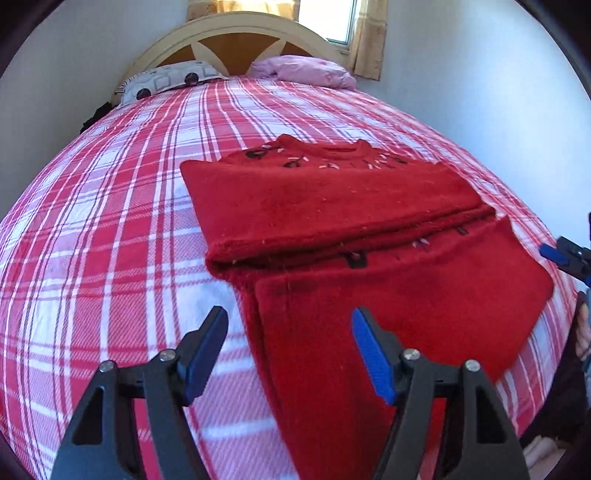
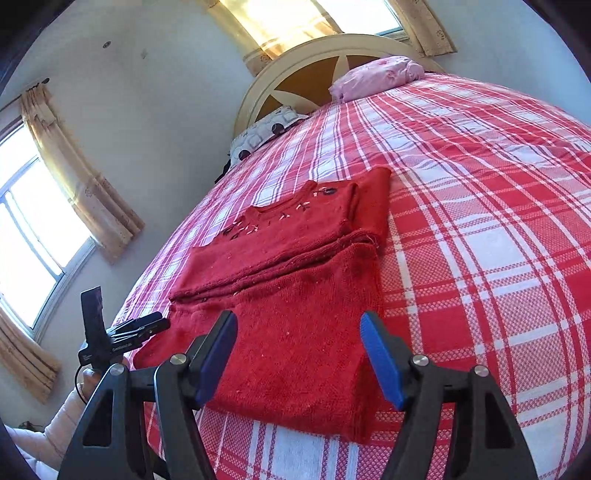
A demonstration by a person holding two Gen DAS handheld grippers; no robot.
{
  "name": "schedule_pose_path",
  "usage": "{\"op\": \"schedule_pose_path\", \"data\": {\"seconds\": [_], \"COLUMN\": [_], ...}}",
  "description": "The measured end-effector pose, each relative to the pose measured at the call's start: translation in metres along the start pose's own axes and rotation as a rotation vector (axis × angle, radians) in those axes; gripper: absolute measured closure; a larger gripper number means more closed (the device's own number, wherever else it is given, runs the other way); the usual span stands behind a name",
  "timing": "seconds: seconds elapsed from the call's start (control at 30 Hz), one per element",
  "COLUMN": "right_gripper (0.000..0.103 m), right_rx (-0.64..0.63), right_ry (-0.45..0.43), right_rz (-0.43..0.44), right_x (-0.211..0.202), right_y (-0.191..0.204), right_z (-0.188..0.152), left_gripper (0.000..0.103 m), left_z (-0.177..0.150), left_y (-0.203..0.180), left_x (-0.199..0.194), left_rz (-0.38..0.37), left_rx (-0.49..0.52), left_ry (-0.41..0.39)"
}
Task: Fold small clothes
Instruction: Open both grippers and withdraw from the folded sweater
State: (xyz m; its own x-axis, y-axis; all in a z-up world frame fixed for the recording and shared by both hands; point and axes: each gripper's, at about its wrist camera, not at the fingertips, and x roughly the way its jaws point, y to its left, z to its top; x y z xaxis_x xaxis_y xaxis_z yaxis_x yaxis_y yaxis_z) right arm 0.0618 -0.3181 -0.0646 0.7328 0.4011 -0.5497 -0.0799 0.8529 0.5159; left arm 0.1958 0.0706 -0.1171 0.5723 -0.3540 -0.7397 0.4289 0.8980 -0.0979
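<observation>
A small red knitted sweater (image 1: 362,229) lies flat on the red-and-white plaid bed, sleeves folded across the chest, neck toward the headboard. It also shows in the right wrist view (image 2: 295,295). My left gripper (image 1: 290,339) is open and empty, hovering over the sweater's lower left hem corner. My right gripper (image 2: 299,343) is open and empty, hovering over the hem at the sweater's right side. The right gripper's tip shows at the right edge of the left wrist view (image 1: 569,258); the left gripper shows at the left of the right wrist view (image 2: 144,326).
The plaid bedspread (image 1: 110,240) covers the whole bed. A patterned pillow (image 1: 170,79) and a pink pillow (image 1: 306,70) lie by the cream headboard (image 1: 236,33). Curtained windows (image 2: 44,221) are on the walls. The bed's near edge is just below the grippers.
</observation>
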Motion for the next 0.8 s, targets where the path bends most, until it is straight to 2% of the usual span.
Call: {"op": "schedule_pose_path", "data": {"seconds": [0.13,0.2,0.3,0.53,0.8], "right_gripper": [0.033,0.033,0.033,0.033,0.033], "right_rx": [0.027,0.035,0.053,0.055,0.06], "right_ry": [0.017,0.023,0.029,0.038,0.039], "right_rz": [0.004,0.002,0.006,0.019,0.025], "right_x": [0.003,0.006,0.011,0.02,0.017], "right_y": [-0.007,-0.009,-0.012,-0.009,-0.009], "right_z": [-0.002,-0.003,-0.005,-0.008,-0.011], "left_gripper": [0.041,0.045,0.045,0.045,0.045], "left_z": [-0.004,-0.005,-0.007,-0.008,-0.011], "left_y": [0.0,0.004,0.005,-0.001,-0.001], "left_x": [0.004,0.002,-0.01,0.002,-0.001], "left_rz": [-0.021,-0.055,-0.116,-0.103,-0.154], "left_rx": [-0.015,-0.044,-0.072,-0.054,-0.094], "left_ry": [-0.012,-0.02,-0.075,-0.012,0.032]}}
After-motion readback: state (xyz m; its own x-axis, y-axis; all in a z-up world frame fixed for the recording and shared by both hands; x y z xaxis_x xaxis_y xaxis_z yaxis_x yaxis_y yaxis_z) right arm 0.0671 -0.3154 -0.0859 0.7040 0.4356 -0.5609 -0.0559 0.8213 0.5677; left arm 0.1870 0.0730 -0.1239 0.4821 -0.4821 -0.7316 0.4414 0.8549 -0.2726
